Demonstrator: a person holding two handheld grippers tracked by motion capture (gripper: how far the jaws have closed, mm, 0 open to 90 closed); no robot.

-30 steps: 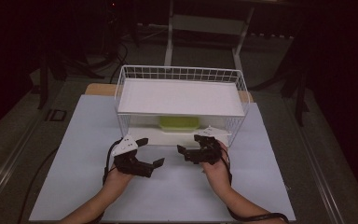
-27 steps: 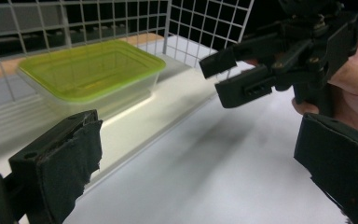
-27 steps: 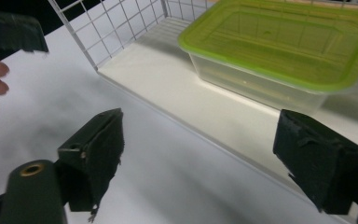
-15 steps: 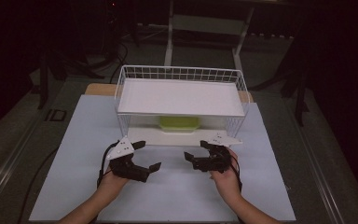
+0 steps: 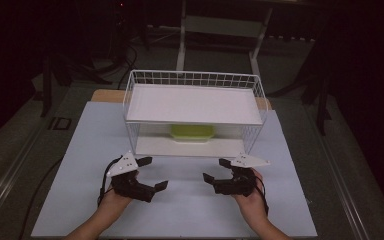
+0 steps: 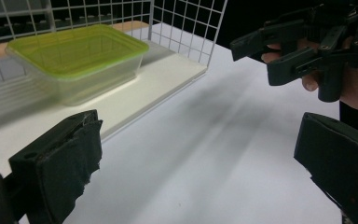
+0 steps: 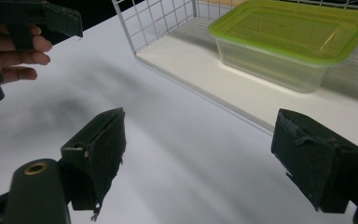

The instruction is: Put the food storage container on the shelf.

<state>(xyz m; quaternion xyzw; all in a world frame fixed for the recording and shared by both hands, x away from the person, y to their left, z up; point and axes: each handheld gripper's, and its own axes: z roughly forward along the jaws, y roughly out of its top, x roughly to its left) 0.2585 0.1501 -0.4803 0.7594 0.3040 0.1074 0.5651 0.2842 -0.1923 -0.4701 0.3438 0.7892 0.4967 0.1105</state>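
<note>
While both your left gripper (image 5: pixel 152 173) and right gripper (image 5: pixel 215 170) hang wide open and empty at lower centre, the green-lidded plastic container (image 5: pixel 192 133) sits mid-frame on the rack's lower shelf (image 5: pixel 155 146); probably light, slippery, flexible, so grip opposite walls below the lid rim.

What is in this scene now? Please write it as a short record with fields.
container: clear box with green lid, closed, on the lower shelf of the rack
rack: white wire rack, two shelves, top shelf bare
left gripper: jaws open, holding nothing, over the table in front of the rack
right gripper: jaws open, holding nothing, facing the left one
table: white surface
</note>
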